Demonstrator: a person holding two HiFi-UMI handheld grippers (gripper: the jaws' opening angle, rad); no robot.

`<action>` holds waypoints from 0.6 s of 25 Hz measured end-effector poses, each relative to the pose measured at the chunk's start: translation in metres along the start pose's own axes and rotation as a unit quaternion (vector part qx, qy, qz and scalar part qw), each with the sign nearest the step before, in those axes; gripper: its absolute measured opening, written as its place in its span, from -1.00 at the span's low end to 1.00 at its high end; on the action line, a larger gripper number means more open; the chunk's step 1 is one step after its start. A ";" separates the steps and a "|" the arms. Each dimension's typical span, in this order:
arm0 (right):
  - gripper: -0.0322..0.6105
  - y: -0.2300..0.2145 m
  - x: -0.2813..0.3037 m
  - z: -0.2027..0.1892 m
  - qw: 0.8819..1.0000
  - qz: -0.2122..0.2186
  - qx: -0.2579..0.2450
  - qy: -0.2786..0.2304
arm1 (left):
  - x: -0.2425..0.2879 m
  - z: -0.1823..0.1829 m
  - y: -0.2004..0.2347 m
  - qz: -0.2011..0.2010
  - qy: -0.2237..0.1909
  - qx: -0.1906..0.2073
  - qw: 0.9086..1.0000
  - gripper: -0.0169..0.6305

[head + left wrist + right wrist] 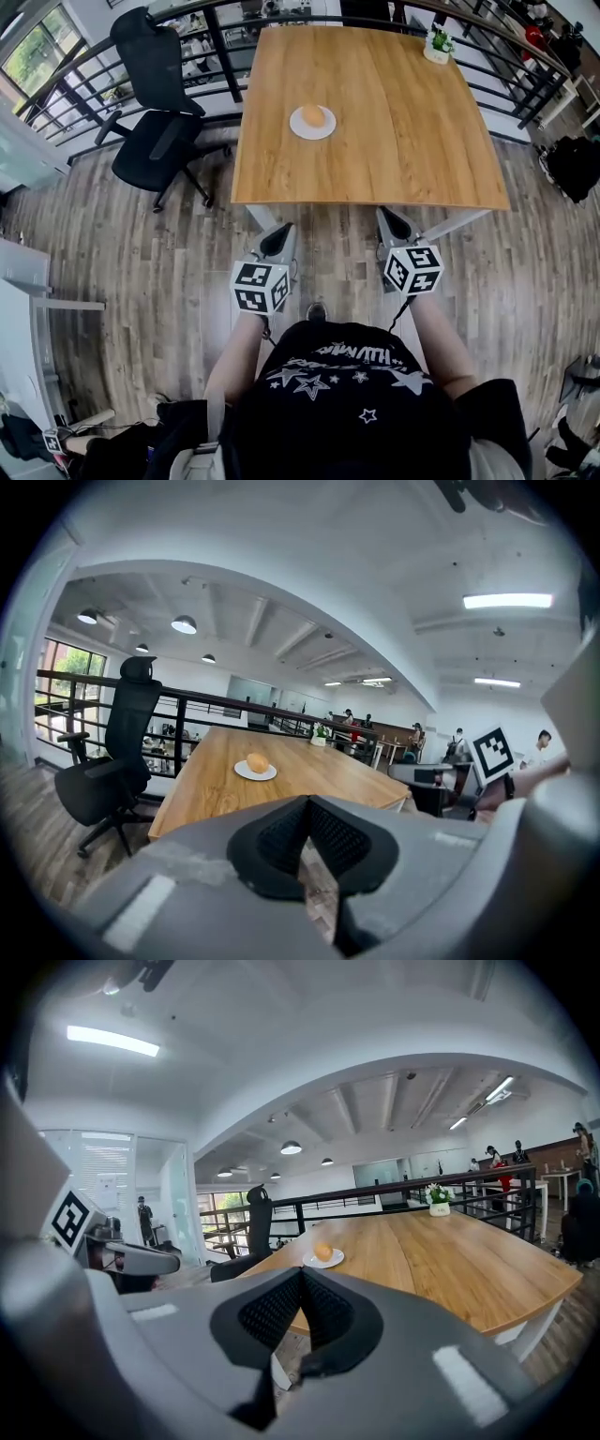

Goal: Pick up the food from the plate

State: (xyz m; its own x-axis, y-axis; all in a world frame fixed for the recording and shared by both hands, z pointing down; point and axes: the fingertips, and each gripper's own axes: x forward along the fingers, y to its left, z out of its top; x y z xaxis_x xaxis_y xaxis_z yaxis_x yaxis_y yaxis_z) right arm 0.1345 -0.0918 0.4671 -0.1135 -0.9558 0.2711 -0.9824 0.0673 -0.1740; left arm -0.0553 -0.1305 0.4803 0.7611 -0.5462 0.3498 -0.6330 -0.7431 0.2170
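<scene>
An orange, round piece of food (313, 115) rests on a small white plate (312, 132) on the left-centre part of the wooden table (403, 122). Both grippers hang in front of the table's near edge, well short of the plate. My left gripper (278, 232) is shut with nothing in it, and so is my right gripper (390, 218). The left gripper view shows its closed jaws (306, 803) below the food (257, 761) and plate (255, 772). Past its closed jaws (300, 1275), the right gripper view shows the food (323, 1252) far ahead.
A black office chair (155, 103) stands left of the table. A small potted plant (437, 45) sits at the table's far right corner. A dark railing (525, 66) runs behind the table, and a black bag (574, 167) lies on the floor at right.
</scene>
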 end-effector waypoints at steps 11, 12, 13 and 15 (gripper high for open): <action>-0.89 -0.011 0.049 0.000 1.000 -0.014 0.020 0.016 | 0.020 -0.006 0.039 0.013 0.029 -0.004 0.999 -0.94; -0.89 -0.012 0.056 -0.001 1.000 -0.010 0.018 0.018 | 0.023 -0.007 0.042 0.016 0.031 -0.004 0.999 -0.94; -0.85 -0.014 0.063 -0.001 1.000 -0.006 0.016 0.020 | 0.027 -0.007 0.045 0.020 0.032 -0.005 0.999 -0.94; -0.82 -0.017 0.081 0.001 1.000 0.004 0.015 0.023 | 0.038 -0.004 0.051 0.027 0.030 -0.006 0.999 -0.95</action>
State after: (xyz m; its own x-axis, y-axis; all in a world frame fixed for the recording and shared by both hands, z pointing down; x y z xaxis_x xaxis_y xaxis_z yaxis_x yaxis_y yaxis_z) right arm 0.1421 -0.1712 0.4908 -0.1282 -0.9413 0.3122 -0.9768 0.0654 -0.2039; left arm -0.0596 -0.1877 0.5078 0.7164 -0.5602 0.4159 -0.6744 -0.7087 0.2072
